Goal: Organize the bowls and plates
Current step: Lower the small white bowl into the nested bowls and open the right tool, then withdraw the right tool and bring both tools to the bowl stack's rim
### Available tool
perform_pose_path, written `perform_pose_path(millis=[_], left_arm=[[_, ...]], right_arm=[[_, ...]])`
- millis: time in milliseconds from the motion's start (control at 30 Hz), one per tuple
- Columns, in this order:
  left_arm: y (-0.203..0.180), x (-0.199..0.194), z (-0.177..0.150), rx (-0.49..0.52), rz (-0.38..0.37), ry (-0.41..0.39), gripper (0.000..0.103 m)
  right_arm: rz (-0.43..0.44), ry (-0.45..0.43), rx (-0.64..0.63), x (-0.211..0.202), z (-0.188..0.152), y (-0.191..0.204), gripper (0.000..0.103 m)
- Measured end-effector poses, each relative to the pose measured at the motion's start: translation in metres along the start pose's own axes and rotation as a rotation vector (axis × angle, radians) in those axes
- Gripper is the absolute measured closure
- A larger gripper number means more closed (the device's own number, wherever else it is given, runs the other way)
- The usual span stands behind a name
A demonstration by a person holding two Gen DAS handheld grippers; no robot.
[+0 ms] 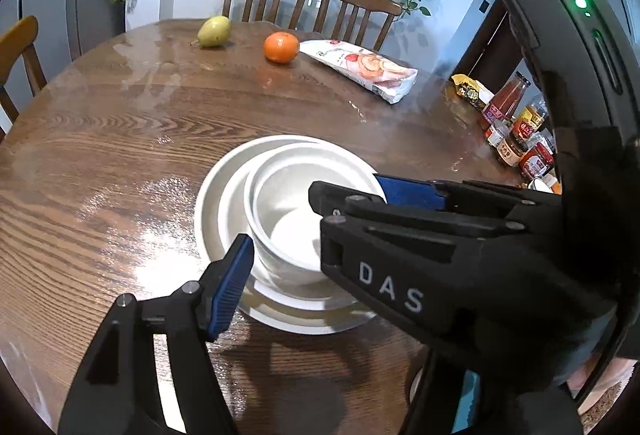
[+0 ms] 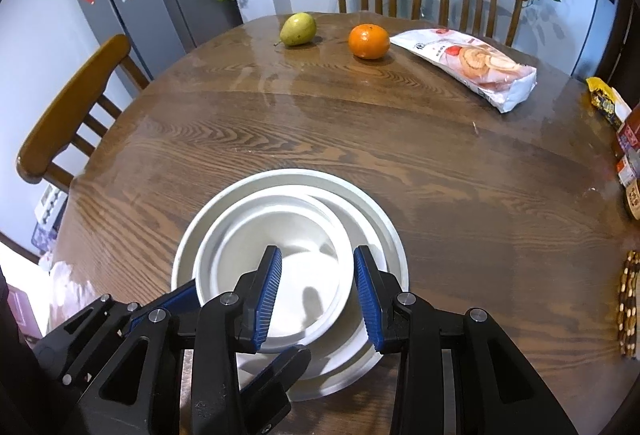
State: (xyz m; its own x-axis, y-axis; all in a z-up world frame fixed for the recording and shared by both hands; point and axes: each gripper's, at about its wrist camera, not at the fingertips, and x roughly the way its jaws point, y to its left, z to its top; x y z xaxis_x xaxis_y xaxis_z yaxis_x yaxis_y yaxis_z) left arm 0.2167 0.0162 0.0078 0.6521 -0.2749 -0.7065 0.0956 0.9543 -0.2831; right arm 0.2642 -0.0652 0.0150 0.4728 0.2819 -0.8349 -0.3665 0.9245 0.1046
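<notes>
Right gripper (image 2: 316, 275) sits nearest, clenched across the right wall of the white bowl (image 2: 256, 235), one pad inside and one outside. That bowl rests off-centre in a wide plate (image 2: 372, 219) at the near middle of the tabletop (image 2: 360, 139). Left gripper (image 2: 236, 327) is released, its jaws apart beside the bowl's near-left wall. A one-sided pinch on glazed ware could let the bowl tip or slip when lifted, and it might drag the plate along.
</notes>
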Motion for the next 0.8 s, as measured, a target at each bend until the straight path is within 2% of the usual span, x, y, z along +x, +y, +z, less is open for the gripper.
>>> perform_pose_path(millis=[133, 267, 400, 467, 800], left_arm=[[0.001, -0.006, 0.000, 0.010, 0.000, -0.017, 0.035], [0.004, -0.014, 0.003, 0.004, 0.011, -0.053, 0.026], [0.012, -0.015, 0.008, -0.031, -0.026, -0.039, 0.024], [0.012, -0.015, 0.009, -0.027, -0.011, -0.046, 0.023], [0.019, -0.019, 0.030, -0.037, 0.025, -0.053, 0.021]], right_arm=[[-0.017, -0.021, 0.001, -0.007, -0.001, 0.000, 0.047], [-0.050, -0.056, 0.005, -0.014, -0.001, -0.001, 0.035], [-0.088, -0.090, 0.000, -0.020, 0.000, -0.002, 0.031], [-0.094, -0.105, 0.000, -0.023, 0.001, -0.003, 0.028], [-0.123, -0.172, 0.026, -0.046, 0.008, -0.014, 0.027]])
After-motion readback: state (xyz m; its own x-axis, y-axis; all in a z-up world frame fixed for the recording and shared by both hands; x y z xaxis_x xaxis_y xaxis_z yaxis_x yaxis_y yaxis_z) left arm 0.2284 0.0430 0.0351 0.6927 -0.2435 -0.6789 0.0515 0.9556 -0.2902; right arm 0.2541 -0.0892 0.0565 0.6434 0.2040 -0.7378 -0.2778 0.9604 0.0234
